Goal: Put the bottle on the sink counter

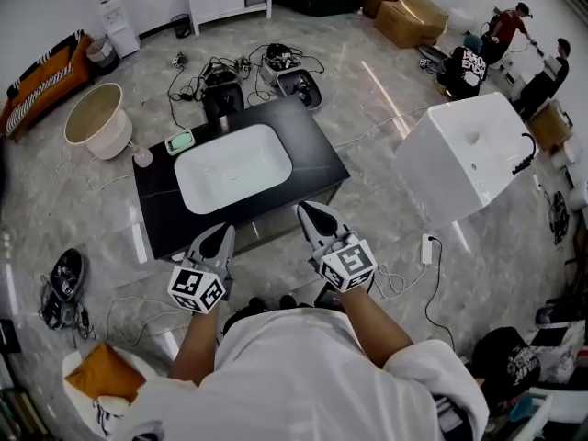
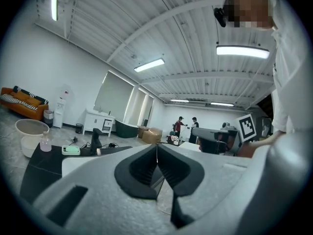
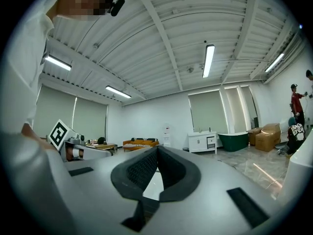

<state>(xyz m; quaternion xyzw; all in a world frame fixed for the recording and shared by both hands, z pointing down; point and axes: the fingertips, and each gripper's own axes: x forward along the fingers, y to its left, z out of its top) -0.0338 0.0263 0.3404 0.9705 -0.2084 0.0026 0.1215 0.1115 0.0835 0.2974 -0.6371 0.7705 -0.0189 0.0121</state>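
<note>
A small pale pink bottle (image 1: 142, 157) stands upright at the far left corner of the black sink counter (image 1: 317, 150), beside a green soap dish (image 1: 180, 141). In the left gripper view the bottle (image 2: 45, 143) shows far off to the left, past the white basin (image 1: 232, 167). My left gripper (image 1: 213, 242) hovers at the counter's near edge with its jaws shut on nothing. My right gripper (image 1: 317, 219) sits at the near right edge, also shut and empty. The two gripper views show the left gripper (image 2: 156, 148) and the right gripper (image 3: 157, 151) with tips touching.
A black faucet (image 1: 223, 108) rises behind the basin. A beige round tub (image 1: 94, 118) stands on the floor to the left, and a white boxy fixture (image 1: 469, 154) to the right. Cables (image 1: 239, 67) lie behind the counter, and people (image 1: 510, 30) stand far right.
</note>
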